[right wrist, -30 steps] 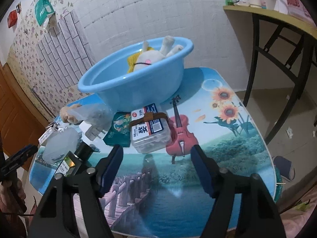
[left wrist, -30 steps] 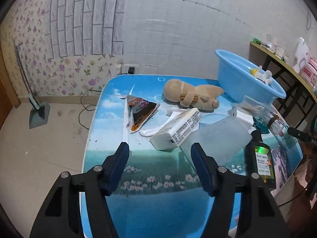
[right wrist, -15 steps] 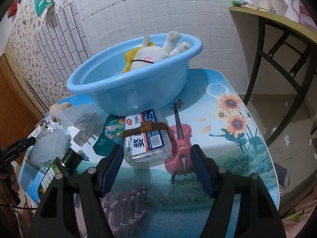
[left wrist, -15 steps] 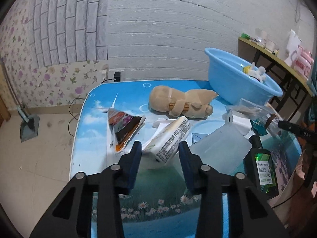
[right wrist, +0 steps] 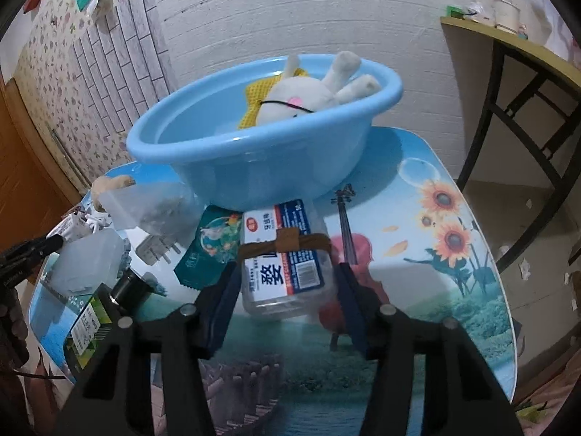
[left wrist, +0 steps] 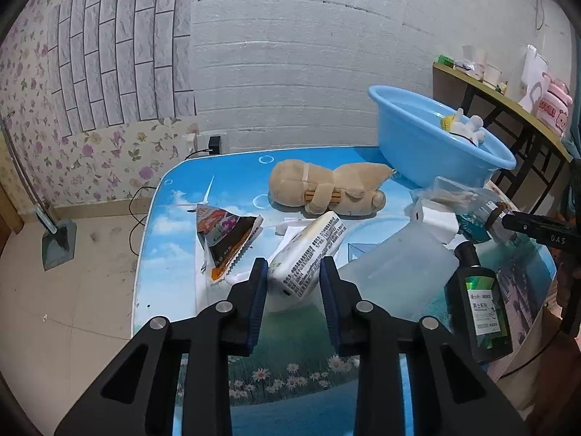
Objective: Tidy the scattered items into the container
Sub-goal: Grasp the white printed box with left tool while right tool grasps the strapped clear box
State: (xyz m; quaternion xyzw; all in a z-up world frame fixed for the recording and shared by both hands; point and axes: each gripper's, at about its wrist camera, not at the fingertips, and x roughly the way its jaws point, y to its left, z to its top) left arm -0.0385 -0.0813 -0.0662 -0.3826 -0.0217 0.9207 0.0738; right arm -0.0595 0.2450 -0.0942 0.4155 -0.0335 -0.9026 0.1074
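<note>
- L wrist view, far L at 9 o'clock: floor w/ a grey stand (left wrist: 58, 239), floral wallpaper behind.
- Table (left wrist: 170, 225) w/ printed sky-and-daisy top fills the middle.
- Snack bag (left wrist: 225, 236), torn open, lies at 10 o'clock of the L gripper (left wrist: 293, 279).
- L gripper: jaws closing, blue pads against both sides of the white pack (left wrist: 308, 250); pack tilts up toward 1 o'clock.
- Tan plush (left wrist: 326, 192) lies on its side at 12 o'clock, past the pack.
- Frosted box (left wrist: 395, 269) just R of the pack, at 2 o'clock.
- Green bottle (left wrist: 483, 301), black cap, lies at 3 o'clock near the table edge.
- White charger (left wrist: 435, 218) and clear bag (left wrist: 457, 196) sit between box and basin.
- Blue basin (left wrist: 428, 145) at 1 o'clock, back R of table; white bunny (left wrist: 468, 130) inside it.
- R wrist view: basin (right wrist: 276, 167) at 12 o'clock w/ bunny (right wrist: 312, 98) and a yellow item (right wrist: 254, 105) in it.
- Green sachet (right wrist: 210, 250) at 10 o'clock.
- R gripper (right wrist: 287, 272): jaws closing round the clear jar (right wrist: 287, 261), which lies on its side w/ a brown band; L pad touches it, R pad looks just beside it — can't tell if it presses.
- Jar's far end touches the basin's base.
</note>
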